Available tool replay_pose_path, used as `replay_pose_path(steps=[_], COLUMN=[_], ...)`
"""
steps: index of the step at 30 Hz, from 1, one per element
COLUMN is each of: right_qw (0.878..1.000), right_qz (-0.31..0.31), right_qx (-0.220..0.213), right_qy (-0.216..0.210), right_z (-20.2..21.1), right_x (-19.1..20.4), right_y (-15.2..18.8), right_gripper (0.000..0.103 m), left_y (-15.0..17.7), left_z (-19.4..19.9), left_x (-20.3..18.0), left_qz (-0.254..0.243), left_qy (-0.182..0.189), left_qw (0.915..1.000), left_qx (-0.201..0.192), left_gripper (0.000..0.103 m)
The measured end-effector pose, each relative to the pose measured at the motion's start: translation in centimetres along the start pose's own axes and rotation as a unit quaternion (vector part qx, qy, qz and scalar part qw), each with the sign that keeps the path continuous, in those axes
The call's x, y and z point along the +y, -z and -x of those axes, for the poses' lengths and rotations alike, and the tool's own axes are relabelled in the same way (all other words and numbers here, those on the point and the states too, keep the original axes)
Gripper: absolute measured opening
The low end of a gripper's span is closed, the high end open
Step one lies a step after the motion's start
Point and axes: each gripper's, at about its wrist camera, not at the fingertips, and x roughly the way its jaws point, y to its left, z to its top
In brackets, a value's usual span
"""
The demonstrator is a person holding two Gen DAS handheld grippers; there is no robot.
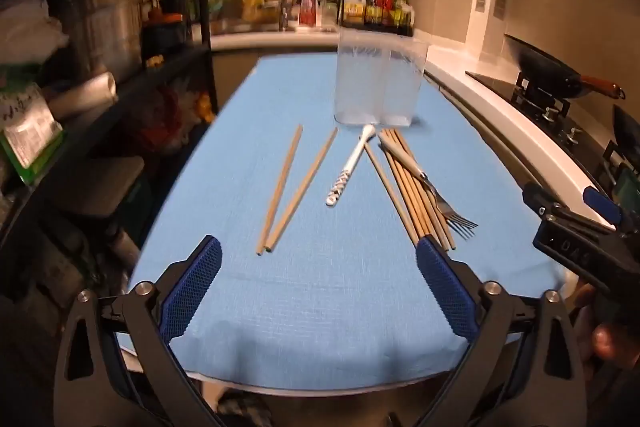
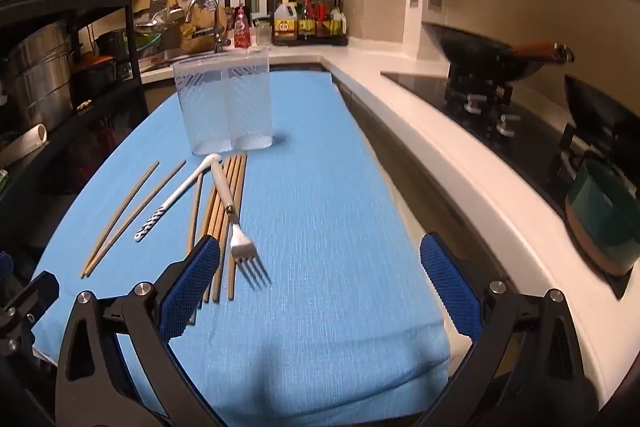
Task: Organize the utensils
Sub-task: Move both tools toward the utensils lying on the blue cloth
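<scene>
Chopsticks [image 2: 226, 223] at 10 o'clock, pinned under the fork [image 2: 236, 227], are risking scattering while both wide-open, empty grippers, left gripper [image 1: 318, 259] and right gripper [image 2: 320, 259], are hovering.

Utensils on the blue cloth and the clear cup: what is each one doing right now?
Clear holder: upright, empty.
Fork: lying across the chopstick bundle.
White spoon: flat on the cloth.
Two loose chopsticks: flat, apart from the bundle.
Left gripper: jaws open, empty.
Right gripper: jaws open, empty.
</scene>
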Motion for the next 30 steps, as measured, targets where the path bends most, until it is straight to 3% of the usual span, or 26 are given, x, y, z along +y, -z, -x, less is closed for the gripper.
replay_pose_path(steps=[1, 4, 7, 9, 17, 20, 22, 24, 28, 30], right_qw=[1.000, 1.000, 1.000, 1.000, 0.999, 0.999, 0.999, 0.999, 1.000, 1.000], right_qz=[0.005, -0.007, -0.016, -0.024, -0.024, -0.014, -0.011, -0.019, -0.022, -0.022], right_qx=[0.002, 0.010, 0.008, 0.007, 0.006, 0.001, -0.007, -0.001, -0.005, -0.010], right_qy=[0.006, 0.000, -0.001, -0.010, -0.045, -0.041, -0.036, -0.027, -0.005, 0.006], right_z=[-0.2, -0.3, 0.0, 0.1, -0.3, -0.5, -0.4, -0.6, 0.3, 1.0], right_x=[0.2, 0.0, -0.1, -0.1, 0.8, 1.3, 1.3, 0.9, 0.1, -0.3], right_y=[-0.1, -0.2, -0.6, -0.9, -1.9, -1.9, -1.9, -2.0, -2.2, -2.6], right_gripper=[0.098, 0.098, 0.098, 0.098, 0.098, 0.098, 0.097, 0.089, 0.085, 0.085], left_y=[-0.1, 0.3, 0.5, 0.4, -3.5, -2.7, -2.5, -2.8, -2.8, -2.7], left_z=[0.1, -0.4, -0.8, 0.0, 4.6, 4.2, 2.1, 0.9, -0.6, -1.9], left_x=[-0.2, -1.1, -0.7, -1.1, -0.7, -0.6, -0.1, -0.5, -2.3, -2.7], left_qz=[-0.004, -0.045, -0.032, -0.048, -0.028, -0.039, -0.021, -0.026, -0.076, -0.082], left_qy=[0.009, -0.016, 0.004, -0.018, -0.041, -0.032, -0.016, 0.007, 0.021, 0.039], left_qw=[0.9998, 0.9977, 0.9991, 0.9980, 0.9985, 0.9975, 0.9996, 0.9995, 0.9969, 0.9957], left_qx=[-0.019, -0.048, -0.029, -0.037, -0.023, -0.049, -0.005, 0.016, 0.003, 0.015], left_gripper=[0.091, 0.091, 0.086, 0.085, 0.084, 0.084, 0.083, 0.081, 0.081, 0.081])
